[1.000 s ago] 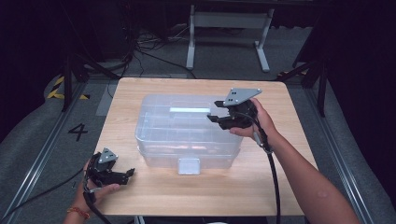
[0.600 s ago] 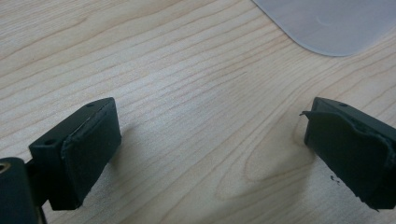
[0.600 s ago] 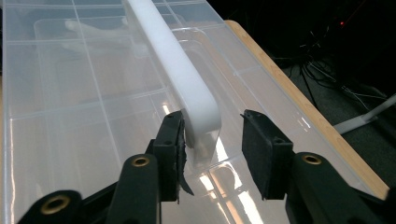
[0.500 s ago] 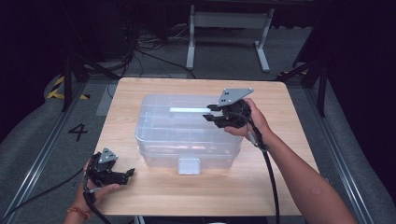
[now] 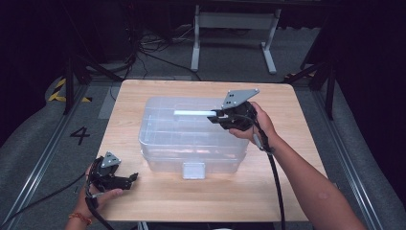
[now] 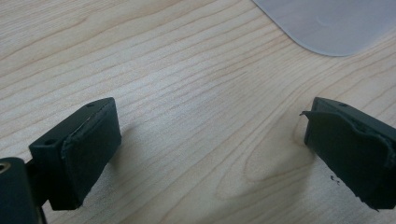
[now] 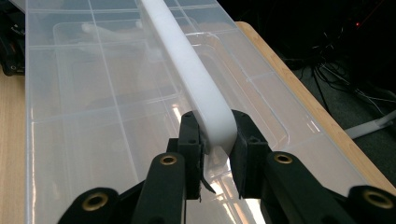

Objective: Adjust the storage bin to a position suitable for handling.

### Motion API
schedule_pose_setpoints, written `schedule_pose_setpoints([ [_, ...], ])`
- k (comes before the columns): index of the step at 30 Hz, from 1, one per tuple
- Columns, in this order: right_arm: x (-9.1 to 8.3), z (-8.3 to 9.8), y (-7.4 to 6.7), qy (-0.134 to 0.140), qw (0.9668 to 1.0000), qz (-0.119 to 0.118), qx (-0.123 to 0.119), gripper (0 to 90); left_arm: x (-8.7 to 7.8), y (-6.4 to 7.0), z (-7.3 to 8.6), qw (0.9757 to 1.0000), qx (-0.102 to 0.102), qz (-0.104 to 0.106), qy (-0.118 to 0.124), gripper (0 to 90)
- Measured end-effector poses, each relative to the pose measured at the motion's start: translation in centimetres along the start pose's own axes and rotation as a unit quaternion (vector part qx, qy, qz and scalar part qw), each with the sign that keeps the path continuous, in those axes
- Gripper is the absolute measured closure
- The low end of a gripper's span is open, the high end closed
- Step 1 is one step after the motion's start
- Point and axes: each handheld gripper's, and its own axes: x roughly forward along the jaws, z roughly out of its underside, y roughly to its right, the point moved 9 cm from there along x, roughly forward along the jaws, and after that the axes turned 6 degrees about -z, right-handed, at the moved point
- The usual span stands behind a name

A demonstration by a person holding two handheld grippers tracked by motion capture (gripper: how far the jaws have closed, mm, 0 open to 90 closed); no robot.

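Pinching white plastic handle atop clear plastic storage box — right gripper fingers just closed on it; left gripper, fingers spread, near box's front-left corner on wooden desk.

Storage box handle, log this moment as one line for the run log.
right hand-held gripper: jaws just closed, shut on white handle | clear storage box: lid on, on table | left hand-held gripper: open, over bare wood

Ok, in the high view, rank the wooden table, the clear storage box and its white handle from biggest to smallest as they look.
1. Wooden table, largest.
2. Clear storage box, on the table.
3. White handle on the box lid, smallest, with the right claw shut on its end.
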Motion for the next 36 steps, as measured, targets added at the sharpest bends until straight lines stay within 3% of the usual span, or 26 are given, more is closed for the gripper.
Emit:
schedule_pose_setpoints([
  [6, 0.0, -0.1, 0.2, -0.001, 0.9999, -0.002, 0.014, 76.1, 0.0, -0.1, 0.0, 1.0000, 0.000, -0.001, -0.001, 5.0],
  [20, -0.2, -0.5, 0.8, 0.005, 0.9997, -0.013, 0.020, 76.1, -0.1, -0.2, -0.1, 1.0000, -0.004, -0.002, 0.006, 8.6],
  [23, -0.3, -0.7, 1.0, 0.007, 0.9995, -0.015, 0.025, 76.0, -0.2, -0.2, -0.1, 0.9999, -0.006, 0.000, 0.013, 14.5],
  [32, -0.4, -1.1, 1.5, -0.002, 0.9993, -0.023, 0.029, 75.7, -0.3, -0.2, -0.1, 0.9999, -0.002, 0.000, 0.013, 17.2],
  [35, -0.4, -1.3, 1.7, -0.001, 0.9991, -0.027, 0.034, 75.5, -0.6, -0.3, -0.1, 0.9998, 0.002, 0.000, 0.018, 25.0],
  [36, -0.4, -1.3, 1.8, -0.001, 0.9991, -0.027, 0.033, 75.5, -0.6, -0.4, -0.1, 0.9998, -0.011, -0.001, 0.016, 27.6],
])
